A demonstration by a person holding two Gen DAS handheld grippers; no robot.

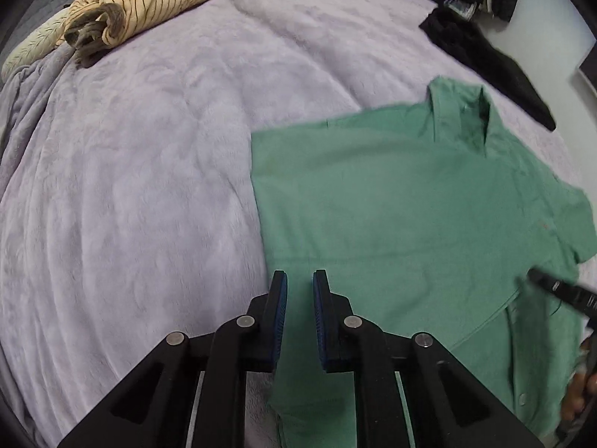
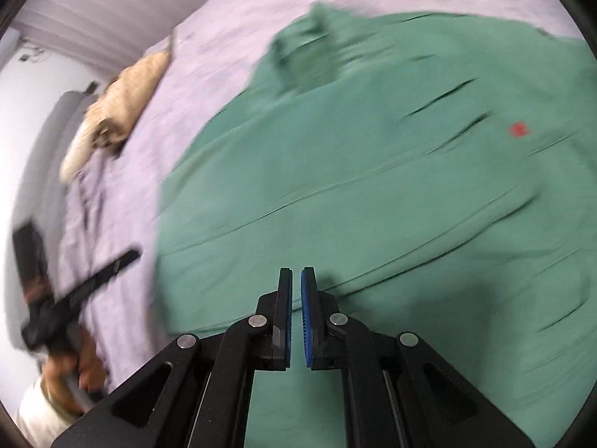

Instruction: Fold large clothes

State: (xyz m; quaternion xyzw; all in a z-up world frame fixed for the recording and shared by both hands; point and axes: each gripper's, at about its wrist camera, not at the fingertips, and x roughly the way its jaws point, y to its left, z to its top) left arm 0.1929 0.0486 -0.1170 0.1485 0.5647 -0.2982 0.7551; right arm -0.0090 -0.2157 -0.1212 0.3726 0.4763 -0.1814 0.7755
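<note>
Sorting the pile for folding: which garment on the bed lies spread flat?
The green collared shirt, spread flat under both grippers. The striped tan garment is bunched up, and the black clothes lie heaped at the edge.

1. My left wrist view is mostly filled by a bed under a pale lilac plush blanket point(image 1: 149, 186), its soft nap creased in shallow folds.
2. Upper left of that frame, a striped tan garment point(image 1: 149, 0) lies bunched near the bed's edge, beside a cream leaf-patterned pillow point(image 1: 33, 48).
3. Upper right, dark clothes point(image 1: 485, 37) lie at the bed's edge, with pale floor point(image 1: 541, 44) beyond them.
4. In my blurred right wrist view, a white wall point(image 2: 33, 112) fills the left side, and pale pleated curtains point(image 2: 112, 11) hang along the upper left.
5. The light is even and soft.
</note>
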